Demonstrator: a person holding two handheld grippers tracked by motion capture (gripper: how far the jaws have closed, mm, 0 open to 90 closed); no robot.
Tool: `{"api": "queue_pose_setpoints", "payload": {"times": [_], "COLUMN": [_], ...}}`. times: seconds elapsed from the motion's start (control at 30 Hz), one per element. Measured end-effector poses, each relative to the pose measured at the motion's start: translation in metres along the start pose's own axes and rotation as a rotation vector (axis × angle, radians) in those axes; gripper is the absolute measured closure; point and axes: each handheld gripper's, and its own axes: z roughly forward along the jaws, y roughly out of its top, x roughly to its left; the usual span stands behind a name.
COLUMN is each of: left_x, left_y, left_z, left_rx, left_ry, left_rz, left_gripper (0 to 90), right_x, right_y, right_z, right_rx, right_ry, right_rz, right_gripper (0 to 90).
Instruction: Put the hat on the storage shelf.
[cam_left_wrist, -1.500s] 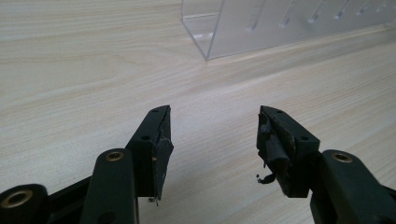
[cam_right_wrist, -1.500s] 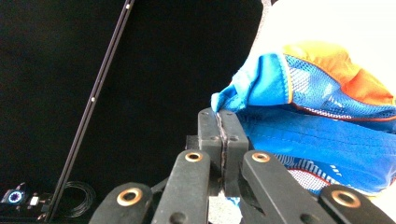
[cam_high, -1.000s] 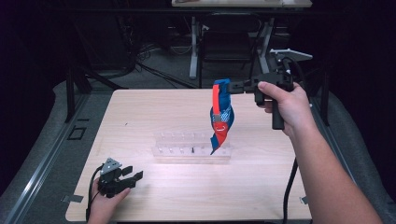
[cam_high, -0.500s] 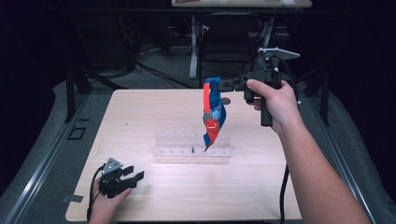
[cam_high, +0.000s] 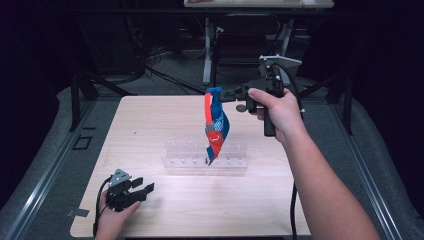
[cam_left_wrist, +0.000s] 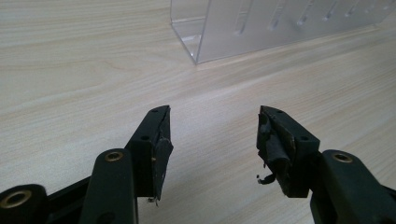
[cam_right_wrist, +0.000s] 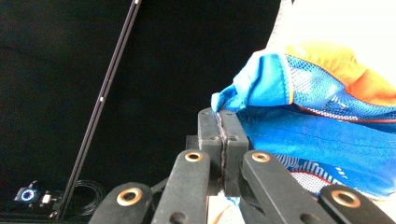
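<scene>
My right hand (cam_high: 280, 107) holds the right gripper (cam_high: 223, 93) raised, forearm stretched forward, its jaws pressed flat together with blue fabric (cam_right_wrist: 327, 140) pinched between my fingertips. My left hand (cam_high: 112, 217) rests low, and the left gripper (cam_high: 145, 189) lies level, its jaws spread wide with nothing between them.

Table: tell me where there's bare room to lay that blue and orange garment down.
The table is bare along its far left, between the left edge and the clear rack, and in front of the rack, right of the left gripper. It is crowded mid-table, where the garment hangs from the right gripper over the rack.
</scene>
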Motion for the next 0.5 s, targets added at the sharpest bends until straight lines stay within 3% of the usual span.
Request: {"api": "queue_pose_setpoints", "payload": {"times": [0.5], "left_x": [0.0], "left_y": [0.001], "left_z": [-0.001], "left_rx": [0.0], "left_ry": [-0.002], "left_rz": [0.001], "left_gripper": [45.3], "right_x": [-0.002], "right_y": [0.001], "right_z": [0.021], "right_rx": [0.015], "right_ry": [0.013], "right_rz": [0.003], "right_gripper": [90.0]}}
